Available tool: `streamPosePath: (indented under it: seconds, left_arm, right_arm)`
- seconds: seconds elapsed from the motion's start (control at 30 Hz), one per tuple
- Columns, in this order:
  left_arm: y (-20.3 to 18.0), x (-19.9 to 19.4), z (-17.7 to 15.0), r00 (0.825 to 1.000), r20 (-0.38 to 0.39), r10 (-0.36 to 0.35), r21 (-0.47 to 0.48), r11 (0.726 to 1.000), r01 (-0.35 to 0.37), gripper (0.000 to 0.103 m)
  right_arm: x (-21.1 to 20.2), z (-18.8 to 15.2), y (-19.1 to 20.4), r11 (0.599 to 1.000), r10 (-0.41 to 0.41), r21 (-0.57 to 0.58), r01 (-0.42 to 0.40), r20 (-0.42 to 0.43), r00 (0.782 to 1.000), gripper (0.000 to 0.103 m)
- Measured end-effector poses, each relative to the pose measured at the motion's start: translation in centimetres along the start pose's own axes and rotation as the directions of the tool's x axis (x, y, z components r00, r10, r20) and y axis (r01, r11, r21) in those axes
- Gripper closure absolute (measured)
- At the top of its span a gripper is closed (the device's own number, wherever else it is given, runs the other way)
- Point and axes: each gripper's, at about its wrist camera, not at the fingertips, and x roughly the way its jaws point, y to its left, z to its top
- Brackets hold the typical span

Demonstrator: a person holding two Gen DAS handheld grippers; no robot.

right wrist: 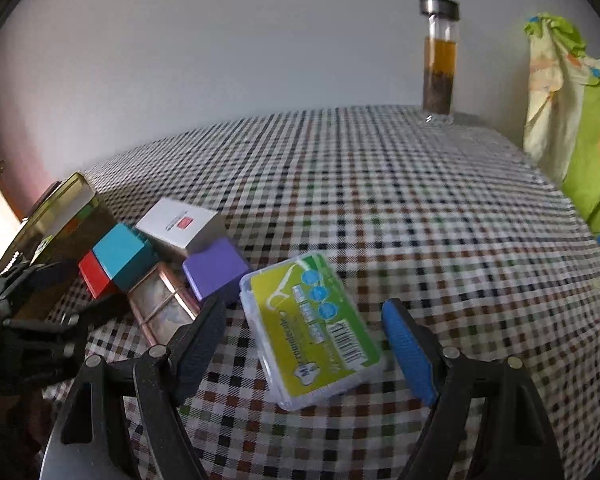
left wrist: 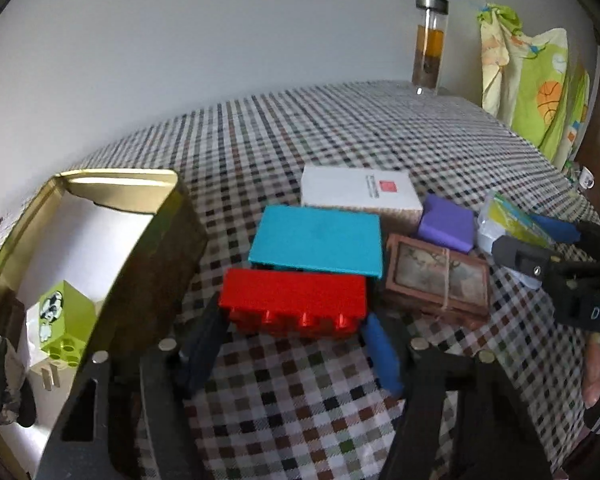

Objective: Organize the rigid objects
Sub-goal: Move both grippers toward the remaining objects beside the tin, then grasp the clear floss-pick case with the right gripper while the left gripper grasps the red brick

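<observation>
Black left gripper point(left wrist: 292, 334): one black finger, one blue, silver screws.

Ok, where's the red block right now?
Left wrist view, centre: the red block lies between the left gripper fingers, in front of the teal box.

We read the white letters "DAS" on the right gripper point(left wrist: 540, 236), at the right edge of the left wrist view. The print on the white box point(left wrist: 360, 192) and the green-labelled case point(right wrist: 312, 328) is too blurred for us.
</observation>
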Motion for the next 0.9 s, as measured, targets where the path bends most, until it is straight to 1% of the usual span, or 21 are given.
streamPosePath:
  seconds: [0.1, 0.23, 0.3, 0.47, 0.57, 0.7, 0.73, 0.77, 0.83, 0.9]
  left_arm:
    - [-0.5, -0.4, -0.3, 1.0, 0.01, 0.002, 0.018, 1.0, -0.002, 0.038]
    - [-1.6, -0.6, -0.2, 0.999, 0.03, 0.038, 0.061, 0.997, -0.04, 0.038]
    - [-1.9, -0.8, -0.3, 0.998, 0.042, 0.047, 0.071, 0.996, -0.05, 0.038]
    - [-1.5, -1.2, -0.1, 0.997, 0.064, 0.036, 0.065, 0.997, -0.04, 0.038]
    - [-1.5, -1.5, -0.1, 0.997, 0.077, 0.028, 0.064, 0.997, -0.033, 0.038]
    - [-1.5, -2.0, -0.2, 0.994, 0.105, 0.022, 0.061, 0.998, -0.029, 0.038]
    - [-1.4, -2.2, -0.2, 0.993, 0.114, 0.025, 0.055, 0.998, -0.032, 0.038]
    - [-1.4, -2.3, -0.2, 0.992, 0.123, 0.024, 0.051, 0.998, -0.031, 0.038]
    - [-1.2, -2.7, -0.3, 0.99, 0.142, 0.023, 0.042, 0.999, -0.03, 0.038]
    - [-1.0, -3.0, -0.4, 0.987, 0.16, 0.031, 0.032, 0.999, -0.036, 0.038]
  right_arm:
    - [1.0, 0.0, -0.1, 1.0, 0.017, 0.008, -0.016, -0.058, 0.998, 0.021]
    - [1.0, -0.1, 0.4, 1.0, -0.021, -0.024, 0.02, -0.055, 0.998, 0.039]
    - [1.0, -0.2, 0.6, 0.999, -0.024, -0.036, 0.022, -0.055, 0.998, 0.044]
    - [0.9, -0.2, 0.7, 0.999, -0.034, -0.03, 0.033, -0.049, 0.998, 0.046]
    - [0.3, 0.0, 0.3, 0.999, -0.033, -0.009, 0.033, -0.021, 0.999, 0.047]
    - [-1.1, 0.1, 0.0, 1.0, 0.0, 0.025, -0.002, 0.05, 0.999, 0.047]
    - [-1.4, 0.1, 0.0, 0.999, -0.01, 0.032, 0.008, 0.062, 0.998, 0.047]
    - [-1.7, 0.1, 0.0, 0.999, -0.016, 0.041, 0.012, 0.081, 0.997, 0.047]
    - [-2.6, 0.0, 0.1, 0.998, 0.015, 0.056, -0.023, 0.135, 0.991, 0.047]
    - [-3.3, -0.2, 0.5, 0.998, 0.007, 0.06, -0.018, 0.177, 0.984, 0.046]
